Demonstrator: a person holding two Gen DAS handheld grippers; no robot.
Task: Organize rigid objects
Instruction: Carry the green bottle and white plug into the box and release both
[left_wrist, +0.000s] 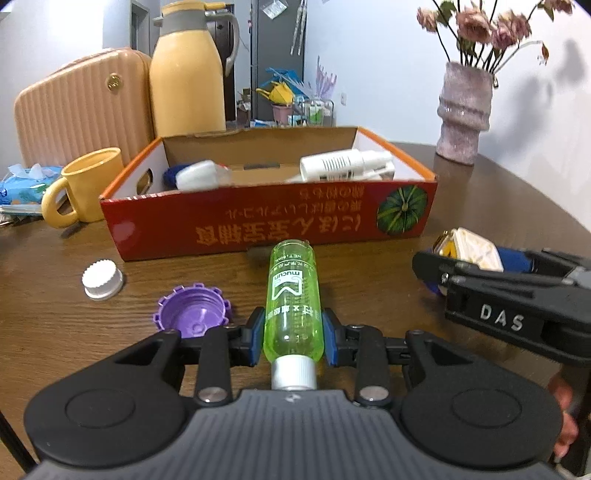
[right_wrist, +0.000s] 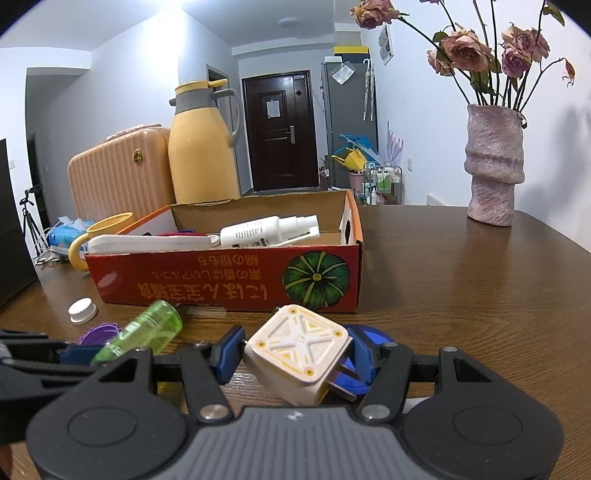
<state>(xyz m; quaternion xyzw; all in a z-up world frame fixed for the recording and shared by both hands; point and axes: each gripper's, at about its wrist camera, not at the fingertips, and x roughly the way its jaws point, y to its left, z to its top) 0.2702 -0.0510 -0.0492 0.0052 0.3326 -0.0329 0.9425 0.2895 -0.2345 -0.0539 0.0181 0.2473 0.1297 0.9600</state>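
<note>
My left gripper (left_wrist: 293, 334) is shut on a green clear bottle (left_wrist: 293, 295) with a silver cap, held just above the table and pointing at the red cardboard box (left_wrist: 266, 218). The bottle also shows in the right wrist view (right_wrist: 147, 330). My right gripper (right_wrist: 295, 354) is shut on a white and yellow plug adapter (right_wrist: 299, 347), its prongs toward the camera. The adapter shows in the left wrist view (left_wrist: 469, 247) at the right. The box (right_wrist: 221, 284) holds a white spray bottle (right_wrist: 269, 230) and other white items.
A white cap (left_wrist: 102, 282) and a purple cap (left_wrist: 192, 312) lie on the wooden table left of the bottle. A blue lid (right_wrist: 373, 336) lies under the adapter. A yellow mug (left_wrist: 79, 186), yellow thermos (left_wrist: 188, 74), pink case (left_wrist: 81, 110) and flower vase (right_wrist: 493, 166) stand behind.
</note>
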